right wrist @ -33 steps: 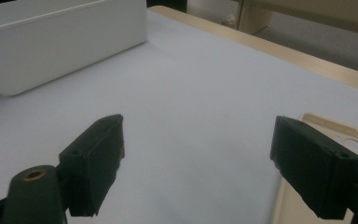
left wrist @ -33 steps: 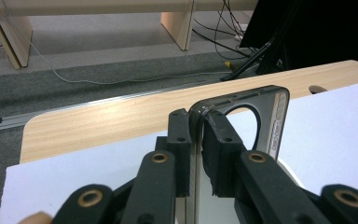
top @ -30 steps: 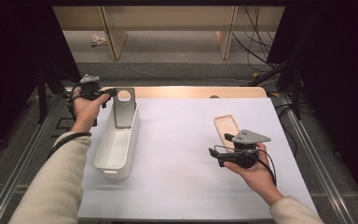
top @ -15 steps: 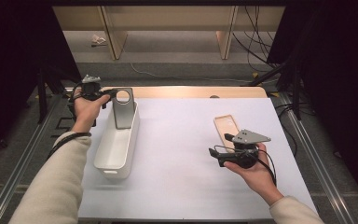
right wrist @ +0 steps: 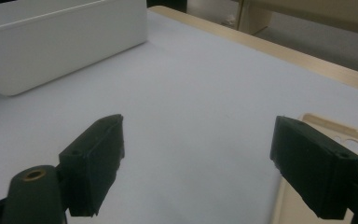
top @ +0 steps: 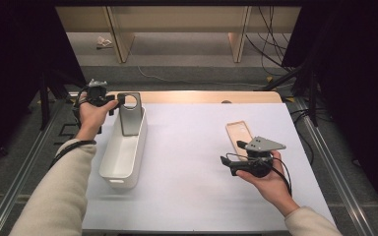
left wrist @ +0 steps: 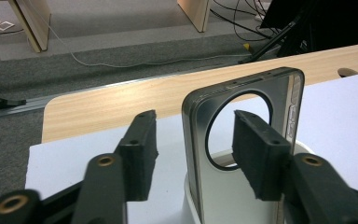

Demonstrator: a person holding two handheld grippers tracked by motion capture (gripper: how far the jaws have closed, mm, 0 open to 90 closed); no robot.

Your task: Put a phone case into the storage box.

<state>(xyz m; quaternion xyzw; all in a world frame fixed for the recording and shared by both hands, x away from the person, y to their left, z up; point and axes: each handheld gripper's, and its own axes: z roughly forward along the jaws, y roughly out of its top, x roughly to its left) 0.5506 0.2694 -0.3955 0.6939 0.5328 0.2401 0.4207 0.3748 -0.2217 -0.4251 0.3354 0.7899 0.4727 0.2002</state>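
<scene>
Fingers of the left gripper are standing spread apart, one on each side of the grey phone case, and it is hard to tell if they are touching it. The case is standing up on its end in the far end of the white bin, leaning on the rim. To do this step well, the person should probably squeeze gently on the case's flat sides, near the top by the round hole, so it is not slipping or tipping. The left hand is reaching out far over the table's back corner, with the arm stretched long.

Over at the right gripper, the fingers are wide open too and holding nothing. A tan phone case is lying flat on the white mat just beside it. The right hand is resting low, near the person.
</scene>
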